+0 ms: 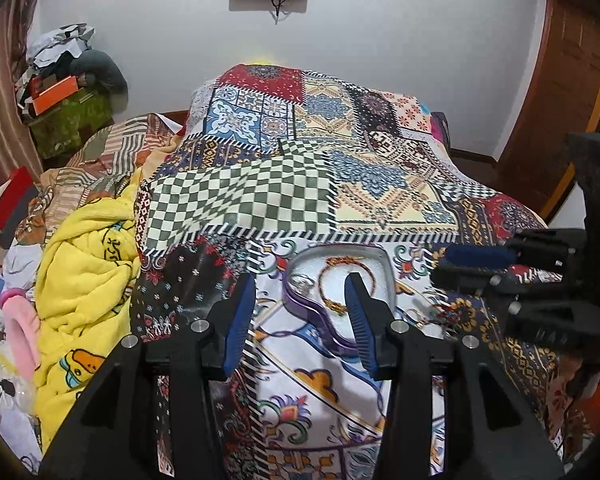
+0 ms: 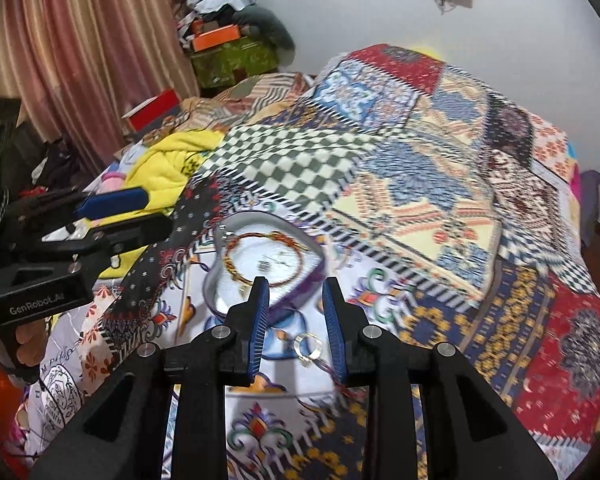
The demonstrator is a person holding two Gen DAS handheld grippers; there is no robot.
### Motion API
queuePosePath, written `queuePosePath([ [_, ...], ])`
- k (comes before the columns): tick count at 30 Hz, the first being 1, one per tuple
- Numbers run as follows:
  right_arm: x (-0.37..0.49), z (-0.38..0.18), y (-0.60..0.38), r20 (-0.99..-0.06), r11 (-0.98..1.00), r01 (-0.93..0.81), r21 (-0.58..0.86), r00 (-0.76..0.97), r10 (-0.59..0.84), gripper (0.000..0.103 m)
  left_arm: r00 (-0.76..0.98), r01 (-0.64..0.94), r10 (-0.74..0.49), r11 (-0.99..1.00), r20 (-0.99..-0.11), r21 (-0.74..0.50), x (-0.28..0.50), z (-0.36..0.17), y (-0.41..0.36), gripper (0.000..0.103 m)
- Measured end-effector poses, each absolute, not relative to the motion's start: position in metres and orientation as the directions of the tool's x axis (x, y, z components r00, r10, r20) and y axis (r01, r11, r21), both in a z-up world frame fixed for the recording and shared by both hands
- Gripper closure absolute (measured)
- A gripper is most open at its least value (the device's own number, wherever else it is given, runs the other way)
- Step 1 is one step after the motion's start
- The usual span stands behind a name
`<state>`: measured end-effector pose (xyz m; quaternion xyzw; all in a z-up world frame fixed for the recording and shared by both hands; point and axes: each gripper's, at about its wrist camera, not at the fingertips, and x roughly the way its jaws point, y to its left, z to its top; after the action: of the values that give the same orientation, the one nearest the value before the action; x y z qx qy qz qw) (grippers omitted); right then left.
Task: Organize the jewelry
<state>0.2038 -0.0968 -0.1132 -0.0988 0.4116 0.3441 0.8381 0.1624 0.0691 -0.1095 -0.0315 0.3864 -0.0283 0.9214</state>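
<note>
**Loose ring on soft bedding, right tool poised over it**

A shallow heart-shaped tray with a purple rim and a pale silvery floor lies on the patchwork bedspread of a bed. Inside it rest a braided red-and-gold cord bracelet and a few small metallic pieces too small to identify. Outside the tray, just beside its near edge, a small clear-and-silver ring sits on the fabric, with a thin reddish thread trailing near it.

The right tool hangs over the ring with its blue-padded fingers apart and nothing between them. The left tool is also spread and empty, its right finger lying over the tray in the left wrist view.

The likely job is lifting the ring into the tray, and several things could spoil it:

- The bedspread is soft and wrinkled, so pressing down may sink the ring into a fold or tip it away.
- The wide pads could pinch cloth or the thread along with the ring, dragging the fabric.
- A tug on the bedspread could tilt the light tray and spill its contents.
- The right view is blurred, so the ring's exact position is uncertain.
- The two tools are near each other and could collide over the tray.
</note>
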Motion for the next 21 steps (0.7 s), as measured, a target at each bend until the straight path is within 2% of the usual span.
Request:
queuePosePath([
  [6, 0.198, -0.11, -0.125, -0.754, 0.778, -0.621, 0.097, 0.464, 0.465, 0.07, 0.68, 0.055, -0.103, 0.994, -0.726, -0.089, 0.153, -0.112, 0.05, 0.056],
  [21, 0.189, -0.14, -0.184, -0.8, 0.833, -0.541, 0.11, 0.449, 0.398, 0.07, 0.545, 0.188, -0.239, 0.969, -0.804, -0.161, 0.152, -0.158, -0.02, 0.056],
])
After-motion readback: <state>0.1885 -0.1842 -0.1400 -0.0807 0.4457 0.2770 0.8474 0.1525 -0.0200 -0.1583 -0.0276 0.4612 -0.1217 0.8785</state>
